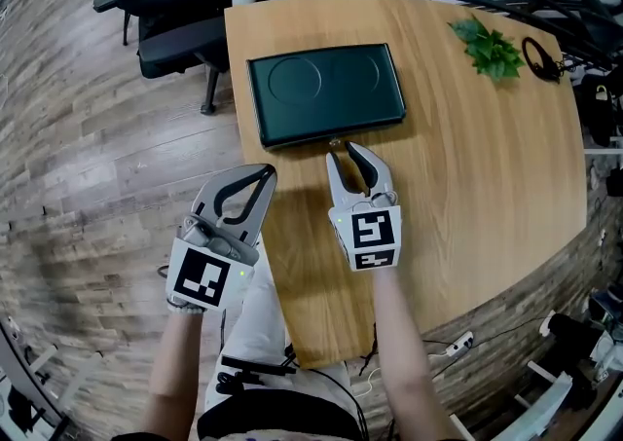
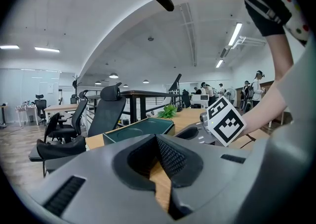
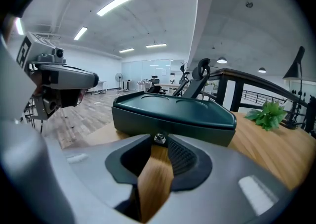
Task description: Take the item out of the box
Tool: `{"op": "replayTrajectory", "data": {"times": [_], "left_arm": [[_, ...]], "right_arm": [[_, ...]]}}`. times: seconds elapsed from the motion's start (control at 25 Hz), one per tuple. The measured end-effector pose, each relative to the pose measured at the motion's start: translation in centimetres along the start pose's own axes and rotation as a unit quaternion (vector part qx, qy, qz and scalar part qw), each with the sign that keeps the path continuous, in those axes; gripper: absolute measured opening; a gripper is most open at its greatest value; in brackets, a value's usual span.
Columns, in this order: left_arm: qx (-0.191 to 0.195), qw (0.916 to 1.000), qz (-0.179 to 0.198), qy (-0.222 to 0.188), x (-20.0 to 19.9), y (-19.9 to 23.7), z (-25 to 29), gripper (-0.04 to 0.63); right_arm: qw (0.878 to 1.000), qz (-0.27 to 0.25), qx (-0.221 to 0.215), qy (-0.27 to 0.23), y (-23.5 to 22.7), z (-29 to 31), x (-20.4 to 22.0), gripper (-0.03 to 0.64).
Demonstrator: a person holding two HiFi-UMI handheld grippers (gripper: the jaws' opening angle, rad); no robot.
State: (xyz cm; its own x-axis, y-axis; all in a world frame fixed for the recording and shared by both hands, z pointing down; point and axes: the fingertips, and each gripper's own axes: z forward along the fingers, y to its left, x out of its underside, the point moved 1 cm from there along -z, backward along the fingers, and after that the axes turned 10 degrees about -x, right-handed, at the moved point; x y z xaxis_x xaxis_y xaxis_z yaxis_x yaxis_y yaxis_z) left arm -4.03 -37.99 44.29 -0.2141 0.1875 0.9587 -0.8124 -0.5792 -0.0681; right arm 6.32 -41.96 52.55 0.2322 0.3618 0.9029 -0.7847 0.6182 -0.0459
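1. Dark green box (image 1: 326, 93) lies flat on the wooden table (image 1: 467, 157), towards the far left part of the top. The lid is down and shows two shallow round impressions. The inside is not visible, so the item cannot be placed beyond the closed box.
2. Right gripper (image 1: 338, 149) is over the table, nose up against the middle of the box's near wall. In the right gripper view its jaw tips are drawn in on a small metal knob (image 3: 159, 138) on that wall, with a sliver of space either side of the pinch and bare wood showing through below.
3. Left gripper (image 1: 268, 171) hangs at the table's left edge, nose just over the edge and body out over the plank floor (image 1: 88, 137), clear of the box. The jaws are fully together and nothing is between them.
4. The two grippers sit side by side, apart, both pointing away from the person.
5. A green leafy sprig (image 1: 490, 48) lies at the far right of the table, well apart from the box.
6. A black office chair (image 1: 170, 11) stands beyond the table's far left corner.
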Motion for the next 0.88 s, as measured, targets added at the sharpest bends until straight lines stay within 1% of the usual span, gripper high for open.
{"op": "replayTrajectory", "data": {"times": [0.32,0.4,0.44,0.88], "left_arm": [[-0.001,1.0,-0.005,0.004,0.41,0.17,0.37,0.005],[0.0,1.0,-0.003,0.003,0.42,0.24,0.33,0.004],[0.0,1.0,-0.004,0.003,0.42,0.28,0.3,0.005],[-0.002,1.0,-0.006,0.0,0.21,-0.02,0.16,0.005]], "right_arm": [[1.0,-0.001,-0.01,0.017,-0.09,1.05,0.29,0.098],[1.0,0.0,-0.007,0.019,-0.05,1.11,0.32,0.089],[1.0,0.002,-0.004,0.019,-0.08,1.1,0.34,0.071],[1.0,0.004,0.0,0.024,0.11,0.44,0.64,0.072]]}}
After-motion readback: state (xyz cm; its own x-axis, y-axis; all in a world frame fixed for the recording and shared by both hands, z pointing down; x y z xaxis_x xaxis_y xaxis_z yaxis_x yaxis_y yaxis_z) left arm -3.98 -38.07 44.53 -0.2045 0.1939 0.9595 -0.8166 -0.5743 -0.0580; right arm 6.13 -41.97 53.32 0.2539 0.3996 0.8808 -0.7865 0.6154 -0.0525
